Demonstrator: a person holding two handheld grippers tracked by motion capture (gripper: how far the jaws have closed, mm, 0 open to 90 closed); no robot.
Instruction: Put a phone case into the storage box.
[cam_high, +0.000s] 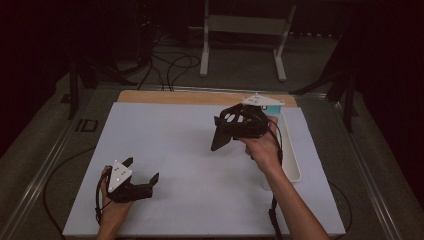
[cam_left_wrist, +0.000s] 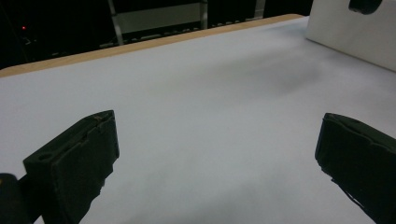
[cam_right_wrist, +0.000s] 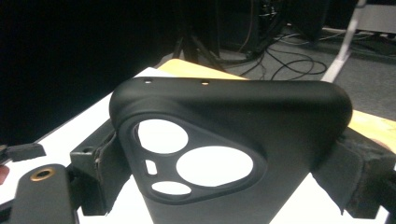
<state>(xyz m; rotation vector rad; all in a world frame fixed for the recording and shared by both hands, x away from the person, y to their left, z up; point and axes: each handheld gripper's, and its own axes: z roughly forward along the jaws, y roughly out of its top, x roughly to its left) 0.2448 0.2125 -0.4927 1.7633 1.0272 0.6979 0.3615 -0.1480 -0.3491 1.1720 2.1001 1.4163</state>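
A black phone case (cam_high: 221, 136) with camera cut-outs hangs above the right half of the white sheet (cam_high: 180, 145). My right gripper (cam_high: 239, 121) is shut on it. In the right gripper view the phone case (cam_right_wrist: 261, 112) sits between the two pads (cam_right_wrist: 98, 163), back side facing the camera. My left gripper (cam_high: 142, 169) rests low at the sheet's front left, open, nothing between its fingers. The left gripper view has both jaws wide apart over bare sheet (cam_left_wrist: 205, 107).
A long white tray (cam_high: 294, 162) lies along the sheet's right edge, with something teal (cam_high: 274, 108) at its far end. The tray's wall (cam_left_wrist: 355, 32) stands ahead of the left gripper. The wooden table edge (cam_high: 175, 96) runs along the back; cables and a white stand (cam_high: 245, 25) lie beyond.
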